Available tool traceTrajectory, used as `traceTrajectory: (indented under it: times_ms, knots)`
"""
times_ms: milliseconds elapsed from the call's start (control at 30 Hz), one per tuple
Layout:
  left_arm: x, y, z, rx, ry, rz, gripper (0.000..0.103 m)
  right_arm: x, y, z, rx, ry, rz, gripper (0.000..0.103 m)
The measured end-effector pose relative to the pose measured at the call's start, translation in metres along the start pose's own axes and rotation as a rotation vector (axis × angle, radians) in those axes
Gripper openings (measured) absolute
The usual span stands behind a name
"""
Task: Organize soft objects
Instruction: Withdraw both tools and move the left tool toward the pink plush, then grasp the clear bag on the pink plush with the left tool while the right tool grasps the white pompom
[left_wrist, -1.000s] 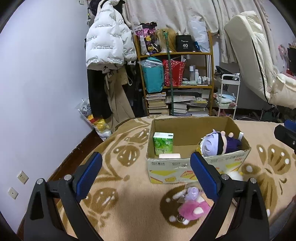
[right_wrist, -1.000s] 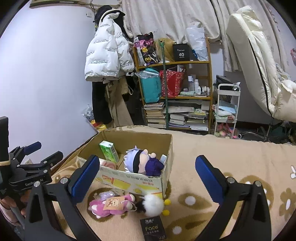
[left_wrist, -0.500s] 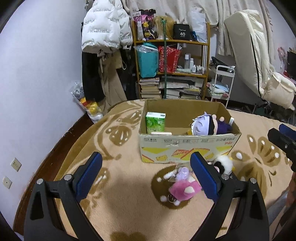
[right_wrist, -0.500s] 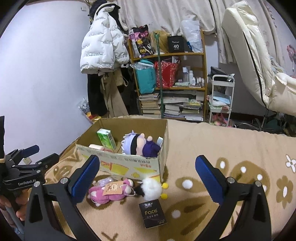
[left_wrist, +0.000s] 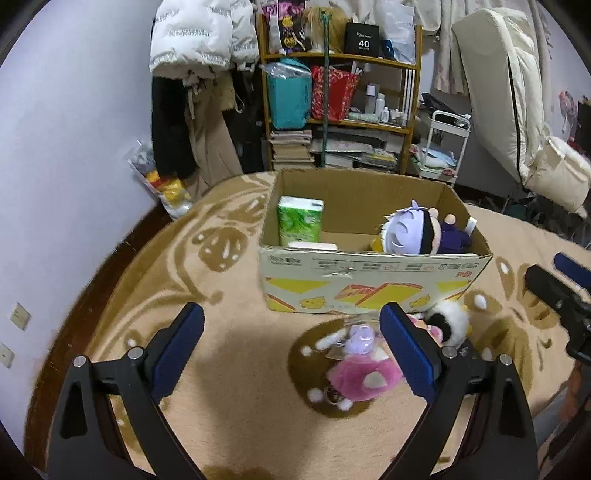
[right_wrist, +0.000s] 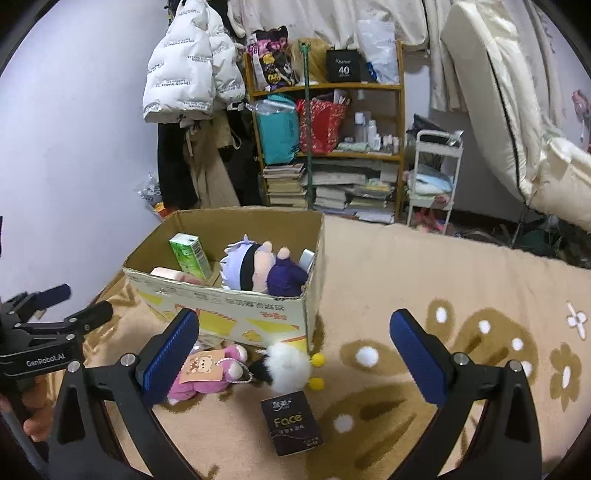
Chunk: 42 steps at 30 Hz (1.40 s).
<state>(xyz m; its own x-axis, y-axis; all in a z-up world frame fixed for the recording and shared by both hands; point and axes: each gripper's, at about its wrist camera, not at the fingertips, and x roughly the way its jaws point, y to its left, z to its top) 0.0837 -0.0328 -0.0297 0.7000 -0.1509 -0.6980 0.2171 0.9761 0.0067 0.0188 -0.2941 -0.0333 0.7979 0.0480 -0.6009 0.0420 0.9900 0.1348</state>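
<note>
A cardboard box (left_wrist: 373, 284) (right_wrist: 236, 314) stands on the beige blanket. Inside it are a white-haired plush doll (left_wrist: 413, 232) (right_wrist: 258, 266) and a green tissue pack (left_wrist: 299, 221) (right_wrist: 190, 254). In front of the box lie a pink plush (left_wrist: 360, 369) (right_wrist: 207, 373), a white and black fluffy toy (left_wrist: 448, 321) (right_wrist: 288, 363) and a dark "Face" tissue pack (right_wrist: 291, 421). My left gripper (left_wrist: 291, 350) is open and empty, above the blanket just left of the pink plush. My right gripper (right_wrist: 295, 360) is open and empty, above the fluffy toy and the dark pack.
A cluttered wooden shelf (left_wrist: 340, 99) with books and bags stands behind the box. A white coat (right_wrist: 188, 62) hangs at the left. A small white cart (right_wrist: 432, 177) and a leaning mattress (right_wrist: 491, 103) are at the right. The blanket's left edge (left_wrist: 110, 280) drops off.
Both grippers have tilted downward and come closer to the toys in front of the box. Both stay open and empty. No object has moved.
</note>
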Motion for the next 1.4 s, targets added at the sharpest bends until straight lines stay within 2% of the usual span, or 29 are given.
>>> traceTrajectory:
  times_ms: [233, 967, 1267, 1400]
  knots:
    - [0.022, -0.003, 0.001, 0.000, 0.044, -0.009, 0.095, 0.020, 0.000, -0.004, 0.022, 0.058, 0.010, 0.103]
    - [0.081, -0.034, -0.015, 0.101, 0.196, -0.057, 0.095, 0.078, -0.008, -0.018, 0.062, 0.258, -0.027, 0.103]
    - [0.100, -0.039, -0.021, 0.136, 0.256, -0.114, 0.095, 0.107, -0.009, -0.024, 0.069, 0.344, -0.040, 0.103]
    - [0.110, -0.035, -0.022, 0.119, 0.290, -0.140, 0.095, 0.115, -0.013, -0.027, 0.083, 0.388, -0.040, 0.100]
